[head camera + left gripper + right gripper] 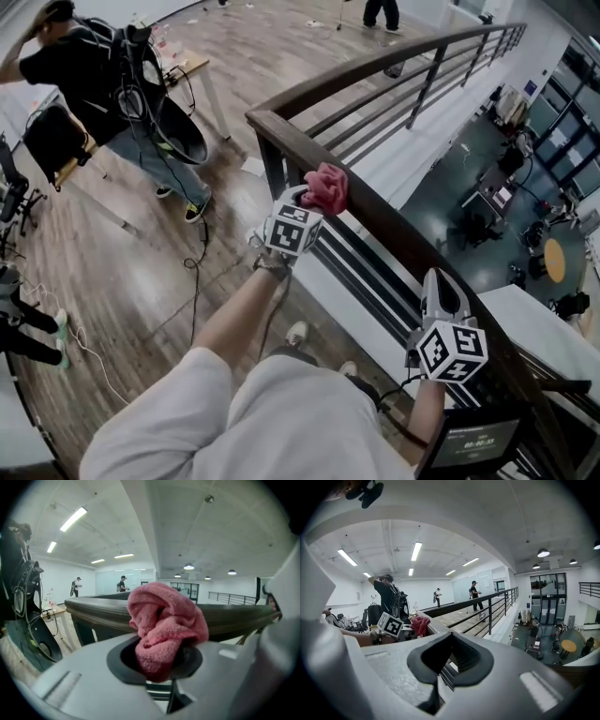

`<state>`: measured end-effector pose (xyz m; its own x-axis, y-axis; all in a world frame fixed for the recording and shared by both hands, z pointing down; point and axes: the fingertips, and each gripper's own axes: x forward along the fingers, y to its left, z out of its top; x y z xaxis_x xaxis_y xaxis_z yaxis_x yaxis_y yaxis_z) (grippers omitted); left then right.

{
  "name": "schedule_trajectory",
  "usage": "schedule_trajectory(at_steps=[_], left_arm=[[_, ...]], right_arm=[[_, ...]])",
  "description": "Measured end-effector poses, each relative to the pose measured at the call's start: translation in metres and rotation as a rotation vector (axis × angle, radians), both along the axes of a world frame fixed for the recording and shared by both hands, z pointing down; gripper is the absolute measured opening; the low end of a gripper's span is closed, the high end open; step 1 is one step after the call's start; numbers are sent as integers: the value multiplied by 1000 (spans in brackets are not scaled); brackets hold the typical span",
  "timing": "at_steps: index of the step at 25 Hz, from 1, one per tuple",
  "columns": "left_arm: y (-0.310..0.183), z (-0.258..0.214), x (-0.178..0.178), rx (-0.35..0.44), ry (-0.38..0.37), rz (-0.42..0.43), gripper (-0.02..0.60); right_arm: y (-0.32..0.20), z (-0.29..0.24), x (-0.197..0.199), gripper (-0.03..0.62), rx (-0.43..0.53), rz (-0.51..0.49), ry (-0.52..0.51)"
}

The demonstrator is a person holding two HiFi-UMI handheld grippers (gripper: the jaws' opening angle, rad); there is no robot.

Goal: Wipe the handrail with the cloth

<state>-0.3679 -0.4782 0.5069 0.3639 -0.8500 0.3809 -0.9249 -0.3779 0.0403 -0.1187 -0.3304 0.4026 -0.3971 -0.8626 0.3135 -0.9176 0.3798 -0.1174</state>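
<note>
**Head view.** The left hand-held gripper (309, 199) is clenched on a pink cloth (326, 187). The cloth is bunched into a lump and sits on top of the dark handrail (398, 234), just past the handrail's corner post. The right hand-held gripper (439, 284) is further along the same handrail, well apart from the cloth, with its tips over the top of the handrail. A person in a black top (80, 70) stands on the wooden floor (141, 272) beyond the corner, next to a small desk (192, 64). Beyond the railing, a lower level (487, 187) is visible.

**Left gripper view.** The left hand-held gripper (157, 663) has its jaws closed on the cloth (164, 623). The lower fold is pinched between the dark pads and the rest bulges upward. The cloth lies in front of and against the top of the handrail (93, 609), which runs across the frame. Two people (123, 583) stand far off.

**Right gripper view.** The right hand-held gripper (451, 660) is clenched, with its dark pads together and nothing between them. The handrail (439, 626) runs away from the jaws. Further along it are the cloth (420, 624) on top of the handrail and the left gripper's marker cube (390, 624) just beside the cloth. The person in black (387, 597) stands behind them.
</note>
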Motion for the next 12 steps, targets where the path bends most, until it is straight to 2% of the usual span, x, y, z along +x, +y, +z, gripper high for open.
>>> schedule_trajectory(at_steps=[5, 12], left_arm=[[-19, 1, -40, 5, -12, -26, 89], [-57, -1, -113, 4, -60, -75, 89]], right_arm=[[-10, -1, -4, 2, -3, 41, -12], [-29, 1, -23, 2, -14, 67, -9]])
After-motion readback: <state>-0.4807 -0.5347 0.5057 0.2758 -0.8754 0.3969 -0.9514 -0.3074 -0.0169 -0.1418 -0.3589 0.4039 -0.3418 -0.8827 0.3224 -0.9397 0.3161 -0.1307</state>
